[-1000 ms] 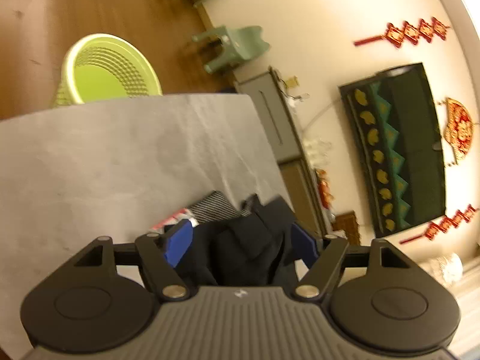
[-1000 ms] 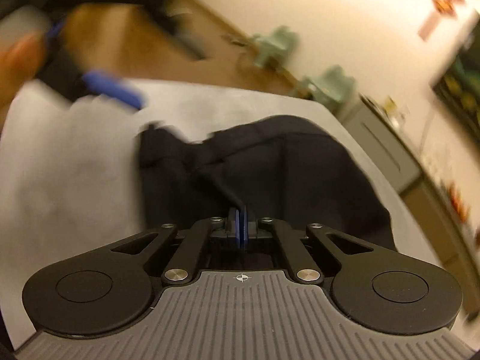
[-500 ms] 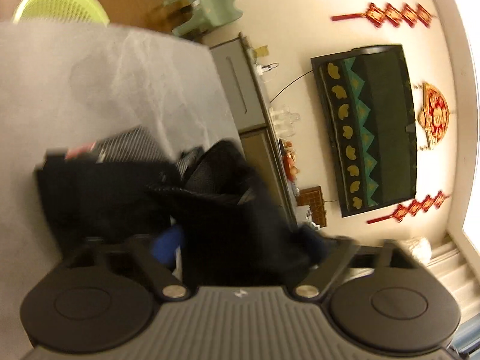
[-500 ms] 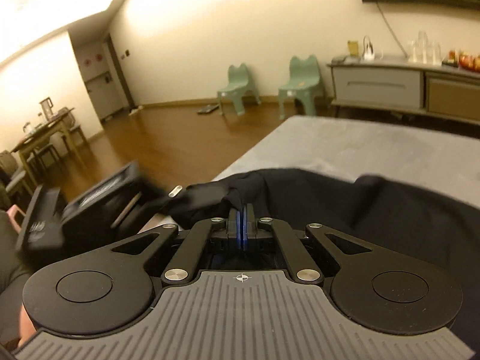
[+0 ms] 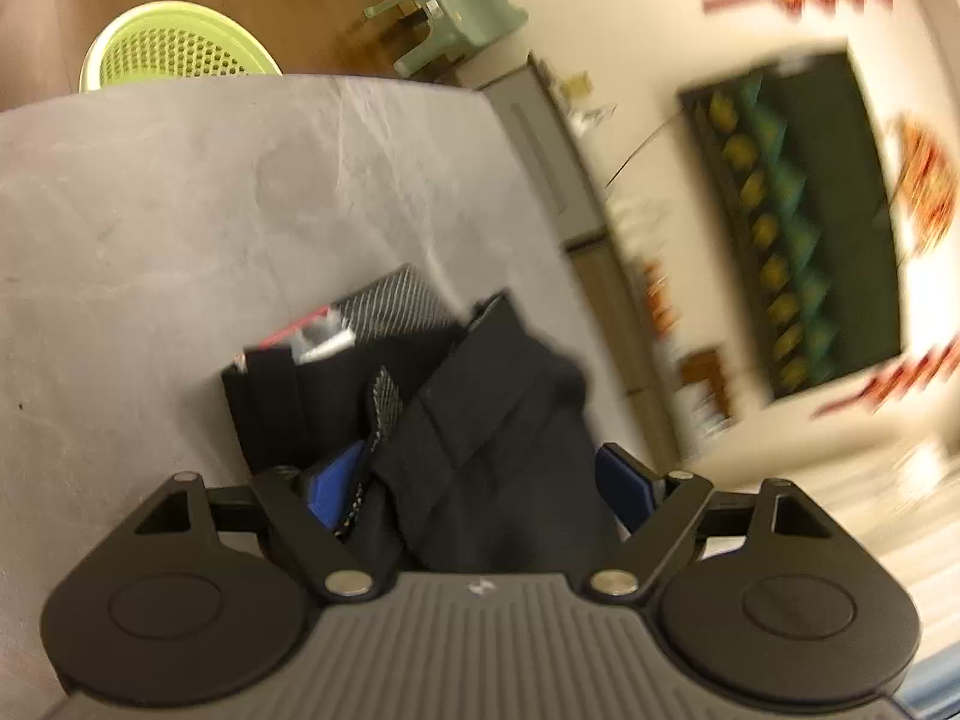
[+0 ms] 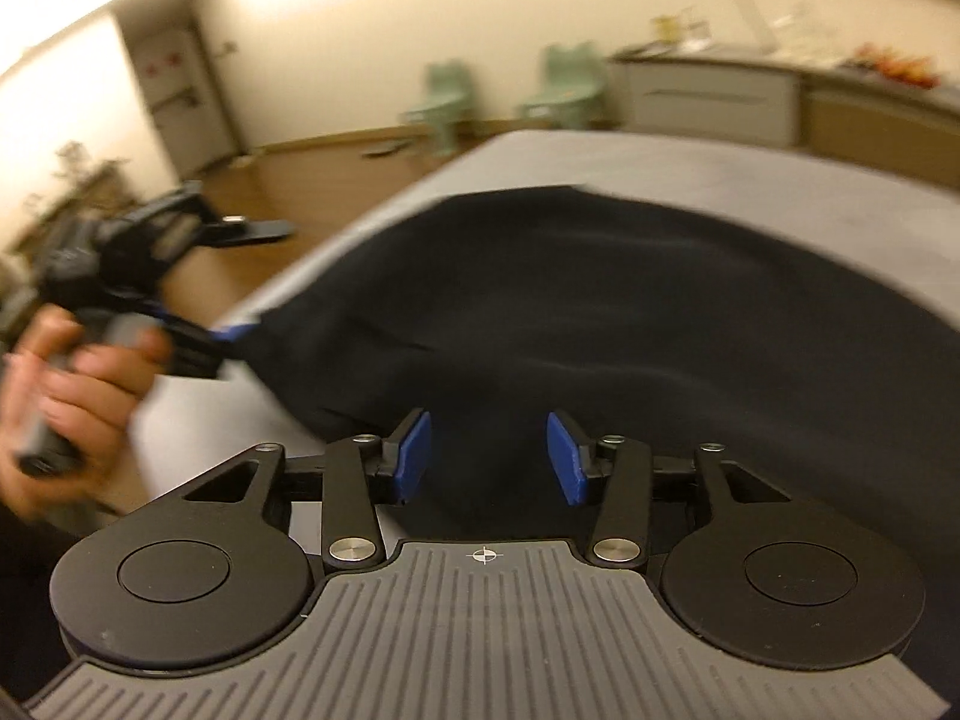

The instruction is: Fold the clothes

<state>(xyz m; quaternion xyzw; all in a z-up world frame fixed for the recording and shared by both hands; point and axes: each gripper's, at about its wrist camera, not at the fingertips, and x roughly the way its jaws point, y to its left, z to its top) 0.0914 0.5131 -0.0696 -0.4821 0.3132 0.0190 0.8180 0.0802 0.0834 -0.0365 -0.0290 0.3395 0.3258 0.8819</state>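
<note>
One black garment (image 6: 600,312) lies spread on the grey bench (image 6: 750,180), its long axis running ten to four. Right hand-held gripper (image 6: 489,457) sits at its six o'clock edge, jaws opening, unclamped; left hand-held gripper (image 5: 480,480), at nine, is opening around bunched cloth.

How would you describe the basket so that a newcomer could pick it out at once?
Start from the grey table in the left wrist view and look past its far edge to the wooden floor. The basket stands there, left of the pale green chair. It alone is lime green, round and pierced all over with small holes.
</note>
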